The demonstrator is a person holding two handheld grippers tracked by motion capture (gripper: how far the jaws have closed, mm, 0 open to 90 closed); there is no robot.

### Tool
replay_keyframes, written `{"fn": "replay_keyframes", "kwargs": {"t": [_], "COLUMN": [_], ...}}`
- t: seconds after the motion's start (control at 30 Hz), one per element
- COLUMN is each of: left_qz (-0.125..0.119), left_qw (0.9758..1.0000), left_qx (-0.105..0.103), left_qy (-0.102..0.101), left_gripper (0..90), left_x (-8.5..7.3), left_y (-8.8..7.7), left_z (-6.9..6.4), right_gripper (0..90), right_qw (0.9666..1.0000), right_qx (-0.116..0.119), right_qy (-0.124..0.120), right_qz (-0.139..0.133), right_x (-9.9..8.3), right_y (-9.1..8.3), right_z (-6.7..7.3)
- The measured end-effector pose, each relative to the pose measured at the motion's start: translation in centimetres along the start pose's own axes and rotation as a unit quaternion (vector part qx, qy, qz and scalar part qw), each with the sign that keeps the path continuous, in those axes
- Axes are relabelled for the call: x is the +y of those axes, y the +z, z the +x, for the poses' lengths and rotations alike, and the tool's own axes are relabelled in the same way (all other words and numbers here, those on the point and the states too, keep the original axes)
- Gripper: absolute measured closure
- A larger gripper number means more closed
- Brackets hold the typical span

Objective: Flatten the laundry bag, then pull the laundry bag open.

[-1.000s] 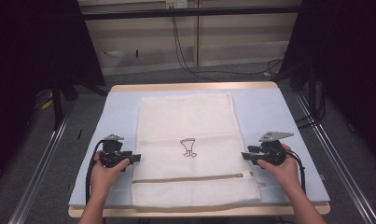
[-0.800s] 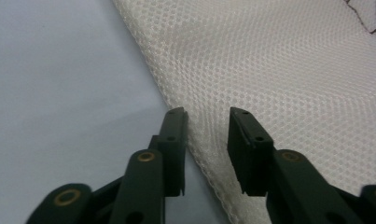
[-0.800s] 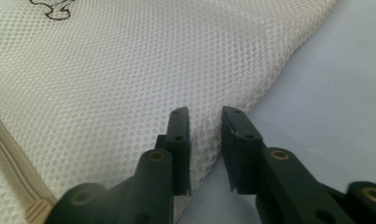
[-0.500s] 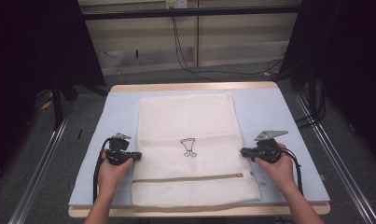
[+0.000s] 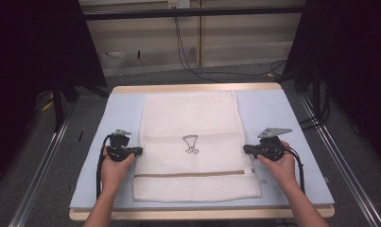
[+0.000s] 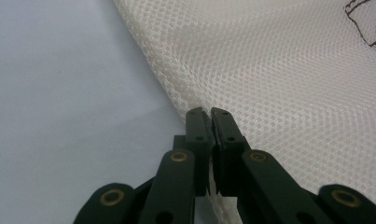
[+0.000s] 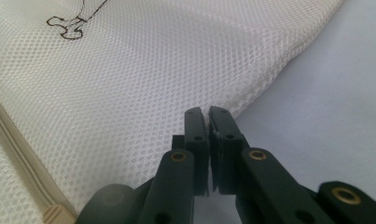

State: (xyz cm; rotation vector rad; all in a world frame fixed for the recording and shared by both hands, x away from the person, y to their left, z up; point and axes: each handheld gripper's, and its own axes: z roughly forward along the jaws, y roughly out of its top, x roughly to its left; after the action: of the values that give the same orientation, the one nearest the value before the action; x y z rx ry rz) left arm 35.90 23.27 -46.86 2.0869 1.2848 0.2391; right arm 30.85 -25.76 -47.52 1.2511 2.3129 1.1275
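Observation:
A white mesh bag (image 5: 188, 118) lies flat on the pale blue table top (image 5: 122, 109). It bears a small dark line drawing (image 5: 190, 144) in the middle and a beige zipper (image 5: 193, 174) across its near part. My left gripper (image 5: 140, 150) is at the bag's left edge, and in the left gripper view the gripper (image 6: 208, 112) is shut with the mesh hem (image 6: 195, 105) pinched between the jaws. At the right edge, my right gripper (image 5: 246, 149) is likewise shut on the hem, as the right gripper view shows of the gripper (image 7: 207, 111). A hand holds each one.
The table's wooden rim (image 5: 197, 88) runs along the far side. Metal rails (image 5: 51, 156) flank the table on the floor. Black cables (image 5: 188, 56) hang at the back, and dark curtains stand at both sides.
Both hands have shifted slightly inward, bringing the grippers up against the bag's side edges. The bag itself lies where it was.

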Motion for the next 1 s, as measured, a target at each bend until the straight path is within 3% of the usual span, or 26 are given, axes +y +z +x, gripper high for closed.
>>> {"fn": "replay_keyframes", "kwargs": {"t": [0.13, 0.2, 0.23, 0.3, 0.37, 0.43, 0.53, 0.57, 0.67, 0.83, 1.0], "left_qz": [-0.006, -0.008, -0.016, -0.038, -0.042, -0.048, -0.032, -0.029, -0.022, -0.020, -0.024], "left_qw": [0.9999, 1.0000, 0.9998, 0.9991, 0.9991, 0.9981, 0.9966, 0.9963, 0.9957, 0.9942, 0.9920], "left_qx": [0.009, 0.003, -0.001, -0.005, 0.000, -0.031, -0.072, -0.077, -0.090, -0.106, -0.123], "left_qy": [0.000, -0.002, -0.013, -0.016, -0.010, -0.021, -0.024, -0.023, -0.009, -0.003, 0.015], "left_gripper": [85.7, 82.1, 76.6, 66.6, 57.9, 50.3, 46.0, 43.9, 41.7, 37.5, 36.5], "left_x": [0.1, 0.1, 0.2, 0.6, 0.9, 1.1, 1.2, 1.2, 1.5, 1.7, 2.4], "left_y": [0.3, -0.1, -0.5, -1.3, -1.8, -1.8, -1.2, -1.1, -0.7, -0.2, 0.3], "left_z": [0.1, 0.1, -0.1, -0.7, -1.2, -2.0, -3.8, -4.2, -5.2, -6.8, -8.3], "right_gripper": [86.1, 84.7, 84.7, 84.7, 84.8, 84.2, 77.0, 71.5, 68.7, 70.6, 74.7], "right_qw": [1.0000, 0.9999, 0.9999, 0.9998, 0.9997, 0.9998, 0.9998, 0.9998, 0.9994, 0.9993, 0.9981], "right_qx": [0.001, 0.003, 0.006, 0.013, 0.016, 0.017, 0.012, -0.002, -0.007, -0.001, 0.009], "right_qy": [-0.007, -0.010, -0.011, -0.015, -0.016, -0.014, -0.013, -0.019, -0.027, -0.025, -0.048], "right_qz": [0.001, 0.000, -0.002, -0.002, 0.000, 0.000, -0.002, -0.006, -0.019, -0.029, -0.038], "right_x": [0.3, 0.3, 0.3, 0.2, 0.2, 0.2, 0.1, 0.1, 0.0, -0.4, -0.9], "right_y": [0.5, 0.4, 0.2, -0.1, -0.2, -0.2, -0.3, -0.4, -0.8, -1.9, -2.8], "right_z": [0.0, 0.0, 0.1, 0.2, 0.3, 0.3, 0.4, 0.4, 0.4, 0.3, 0.9]}}
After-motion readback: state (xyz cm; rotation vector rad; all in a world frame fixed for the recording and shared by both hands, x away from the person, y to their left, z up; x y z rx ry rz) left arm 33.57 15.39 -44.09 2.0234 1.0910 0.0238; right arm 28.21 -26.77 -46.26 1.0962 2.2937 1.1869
